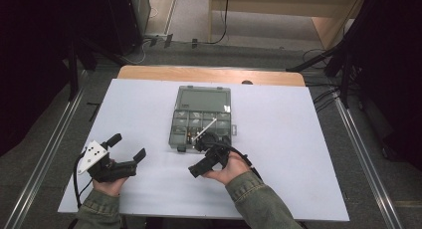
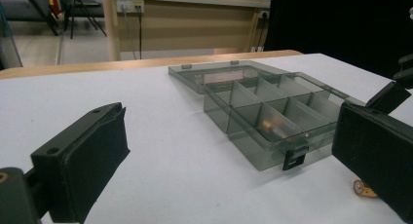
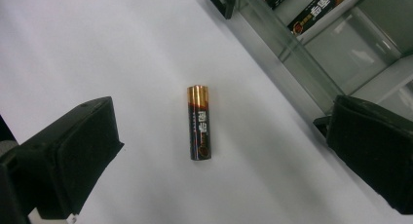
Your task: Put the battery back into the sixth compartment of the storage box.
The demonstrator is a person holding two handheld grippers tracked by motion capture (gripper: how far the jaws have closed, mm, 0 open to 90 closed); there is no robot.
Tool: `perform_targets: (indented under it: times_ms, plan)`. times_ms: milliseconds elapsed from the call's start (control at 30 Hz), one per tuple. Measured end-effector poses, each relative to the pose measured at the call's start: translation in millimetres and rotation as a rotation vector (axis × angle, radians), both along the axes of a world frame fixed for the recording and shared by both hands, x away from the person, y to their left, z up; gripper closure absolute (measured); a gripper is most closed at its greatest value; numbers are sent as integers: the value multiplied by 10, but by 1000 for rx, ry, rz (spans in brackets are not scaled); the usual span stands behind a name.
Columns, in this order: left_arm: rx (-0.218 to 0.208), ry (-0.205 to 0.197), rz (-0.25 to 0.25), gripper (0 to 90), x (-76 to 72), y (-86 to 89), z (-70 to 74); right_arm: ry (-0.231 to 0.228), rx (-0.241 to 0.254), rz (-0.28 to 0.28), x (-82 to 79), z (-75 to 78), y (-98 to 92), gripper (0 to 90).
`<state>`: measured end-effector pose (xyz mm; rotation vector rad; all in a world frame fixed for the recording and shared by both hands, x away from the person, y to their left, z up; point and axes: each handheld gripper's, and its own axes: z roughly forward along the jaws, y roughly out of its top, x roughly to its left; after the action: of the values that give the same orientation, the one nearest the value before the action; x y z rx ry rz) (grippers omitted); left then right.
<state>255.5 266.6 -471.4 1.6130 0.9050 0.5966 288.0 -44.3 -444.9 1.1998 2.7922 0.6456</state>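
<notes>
Right gripper view is centred on a battery (image 3: 199,122) lying flat on the white desk (image 3: 97,48), its gold end at 12 o'clock, with the right gripper (image 3: 221,151) poised over it and the fingers (image 3: 73,156) spread wide to either side, well clear of it. The battery is judged light, rigid and smooth: as a cylinder it may be expected to roll if nudged from the side, and its glossy sleeve to slip under a weak pinch. A hold is best taken across the middle of the body, pads square to its long axis, rather than on the ends. Just beyond it, toward 1 o'clock, the clear box (image 3: 311,44) is seen with more batteries in its compartments; its thin walls look brittle and should be spared a knock. In the high view the box (image 1: 201,120) lies open at the desk's centre, lid flat toward 12 o'clock, the right gripper (image 1: 203,164) at its 6 o'clock edge and the left gripper (image 1: 128,148) well apart at 8 o'clock, fingers wide and empty. The desk is a smooth white sheet over a wooden top, offering little friction. Around it are seen grey floor, floor rails, cables and dark stands, with a wooden bench at 12 o'clock.
</notes>
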Motion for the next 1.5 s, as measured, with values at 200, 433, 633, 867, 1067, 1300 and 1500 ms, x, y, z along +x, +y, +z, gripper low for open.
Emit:
perform_targets:
  times_ms: [200,433,633,867,1067,1300,1500]
  plan:
    - [1,-1,1,0,-1,0,1,-3,-21,9,-7,-22,34,0]
    - [1,-1,1,0,-1,-1,0,-1,-52,23,-23,-70,97,0]
    - [2,1,1,0,0,-1,0,-7,-92,46,-36,-130,166,0]
    - [2,3,1,0,0,-3,-1,12,-126,45,-45,-181,215,0]
    - [2,3,0,0,1,-4,-2,29,-144,71,-55,-227,245,75]
    - [2,4,-8,0,3,-3,-3,47,-152,92,-71,-277,261,167]
    - [2,4,-10,0,4,-8,-6,63,-139,119,-68,-273,242,485]
